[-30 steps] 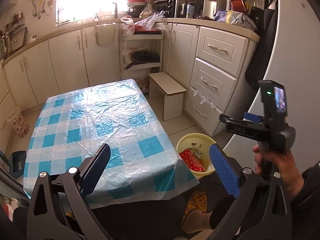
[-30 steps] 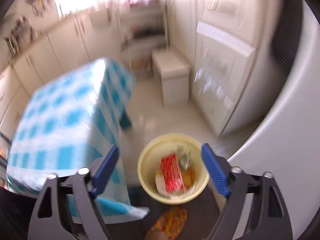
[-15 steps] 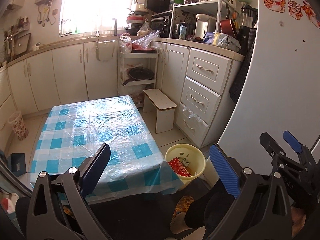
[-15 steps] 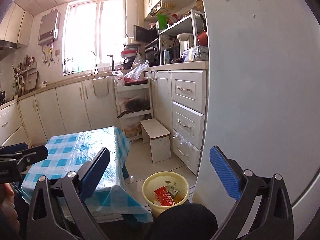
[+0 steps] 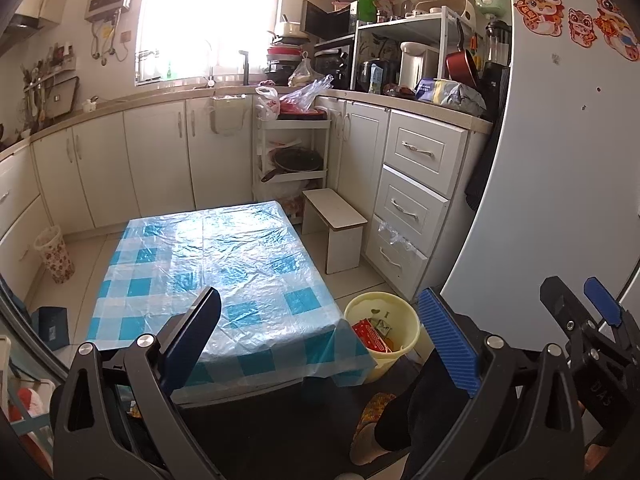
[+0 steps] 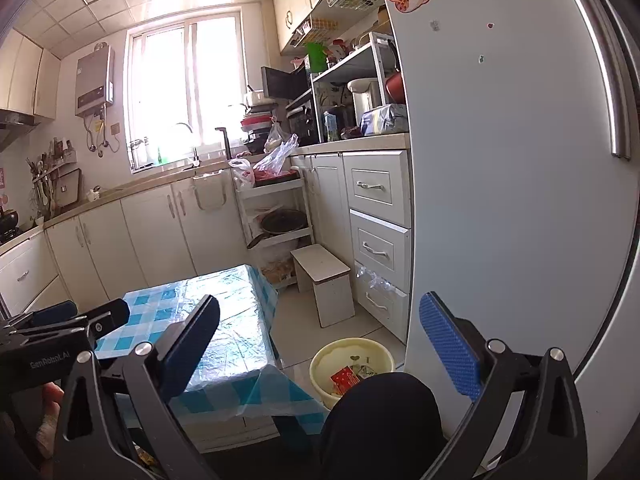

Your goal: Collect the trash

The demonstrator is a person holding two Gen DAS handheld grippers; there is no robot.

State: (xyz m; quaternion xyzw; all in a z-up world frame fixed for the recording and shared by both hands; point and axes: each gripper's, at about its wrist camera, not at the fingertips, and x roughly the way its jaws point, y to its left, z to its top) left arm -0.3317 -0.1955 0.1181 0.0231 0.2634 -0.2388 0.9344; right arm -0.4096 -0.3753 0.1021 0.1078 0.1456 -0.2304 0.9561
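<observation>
A yellow trash bin stands on the floor by the table's right corner and holds a red wrapper and other scraps. It also shows in the right wrist view, with the red wrapper inside. My left gripper is open and empty, held high above the table's near edge. My right gripper is open and empty, raised above the bin; it shows at the right in the left wrist view. The blue checked table carries no trash that I can see.
A white fridge stands close on the right. A small white stool and white drawers are behind the bin. A floral basket stands at the far left. My dark-clad knee is below the grippers.
Both grippers have risen and pulled back from the bin and table; the views are wider. The right gripper, earlier right over the bin, now looks across the kitchen.
</observation>
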